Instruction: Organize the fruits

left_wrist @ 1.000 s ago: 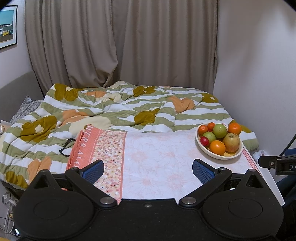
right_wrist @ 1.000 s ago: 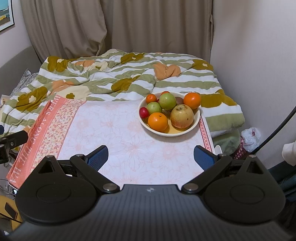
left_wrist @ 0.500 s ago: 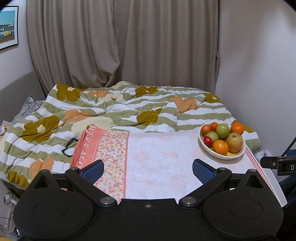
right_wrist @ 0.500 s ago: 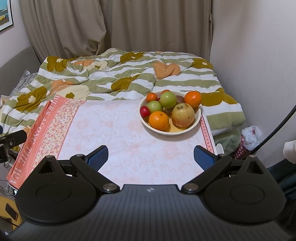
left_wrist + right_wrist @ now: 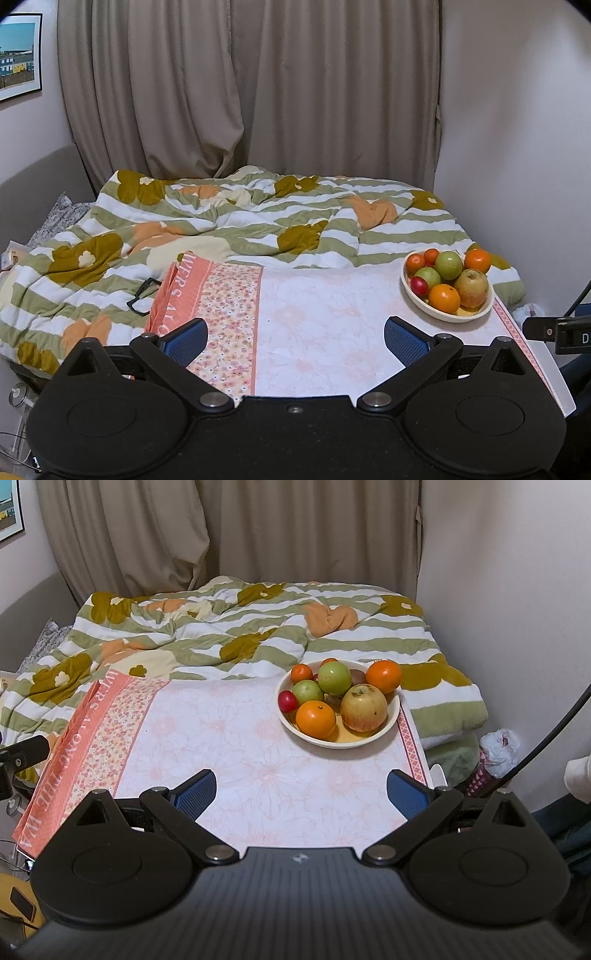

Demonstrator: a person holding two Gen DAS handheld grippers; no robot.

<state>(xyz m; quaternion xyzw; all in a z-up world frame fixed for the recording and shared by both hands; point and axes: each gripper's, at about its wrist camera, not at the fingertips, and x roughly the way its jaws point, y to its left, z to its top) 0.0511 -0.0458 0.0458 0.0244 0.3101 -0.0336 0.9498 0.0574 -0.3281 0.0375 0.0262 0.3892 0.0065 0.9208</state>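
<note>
1. Bowl [image 5: 338, 734]: centre right of the right view, on the cloth [image 5: 258, 746]; it holds all visible fruit, heaped and touching.
2. Fruit: apple [image 5: 364, 708], two oranges [image 5: 316, 719], two green fruits [image 5: 335, 678], a red one [image 5: 287, 701] at the left rim, small orange ones behind.
3. Left gripper [image 5: 295, 341] and right gripper [image 5: 301, 792]: both spread wide and empty, low in frame over the near cloth.
4. Stage: a full bowl fits fruit gathered in or fruit awaiting sorting out; the views do not settle which.
5. Handling: any grasp should take a top fruit, since neighbours may roll.
6. Surroundings: duvet [image 5: 258, 221] behind, glasses [image 5: 142, 295] at left, bag [image 5: 500, 751] at right; nothing blocks the bowl.
</note>
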